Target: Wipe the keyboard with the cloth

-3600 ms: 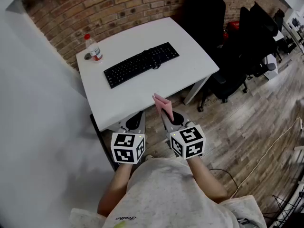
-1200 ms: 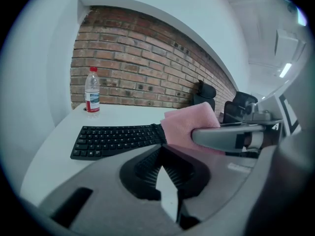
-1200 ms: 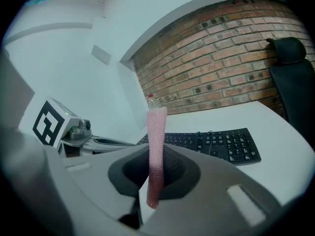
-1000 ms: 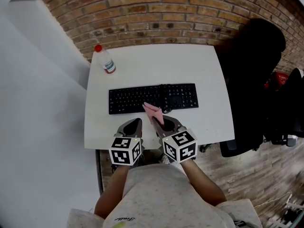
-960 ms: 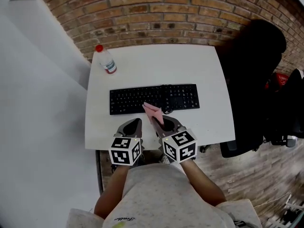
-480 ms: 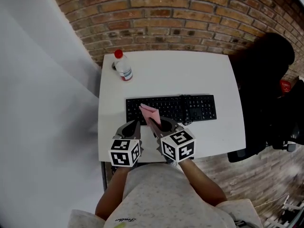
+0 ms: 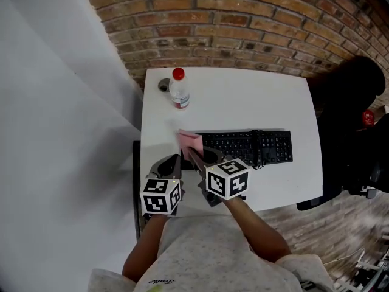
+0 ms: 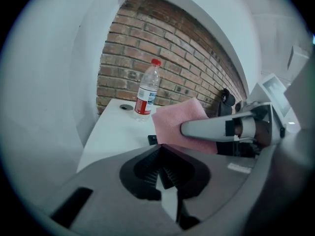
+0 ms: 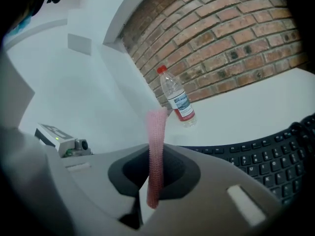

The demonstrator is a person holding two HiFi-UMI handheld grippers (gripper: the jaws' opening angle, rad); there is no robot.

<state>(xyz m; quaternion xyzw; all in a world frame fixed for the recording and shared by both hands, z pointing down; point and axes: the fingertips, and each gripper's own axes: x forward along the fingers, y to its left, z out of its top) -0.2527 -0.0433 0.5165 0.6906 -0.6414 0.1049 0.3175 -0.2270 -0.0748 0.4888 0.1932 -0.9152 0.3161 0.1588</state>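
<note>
Head view, stock as seen.

1. Keyboard (image 7: 255, 148): black, lying flat on the white table (image 7: 243, 96), long side across the picture. A dark cable loops at its far edge. All places below are given from this keyboard.
2. Cloth (image 7: 190, 142): pink, folded, raised over the keyboard's left end. Whether it touches the keys cannot be told.
3. Right gripper (image 7: 193, 154): at the keyboard's left end, reaching in from the near side. Its jaws are closed tight on the cloth. In the right gripper view the cloth stands edge-on out of the jaws as a narrow pink strip, with the keys low and to the right of it.
4. Left gripper (image 7: 170, 163): near side of the keyboard, off its left end, just beside the right gripper. In the left gripper view the jaws are pressed together with nothing between them; the cloth and the right gripper's finger show ahead of them.
5. Bottle (image 7: 179, 91): clear plastic, red cap, label band, upright, beyond the keyboard's left end and apart from it.
6. Small grey round item (image 7: 163, 85): just beside the bottle, on the side away from the keyboard; kind not clear.
7. Brick wall (image 7: 243, 23): beyond the keyboard's far side, along the table.
8. Dark chair (image 7: 352, 114): past the keyboard's right end, off the table.
</note>
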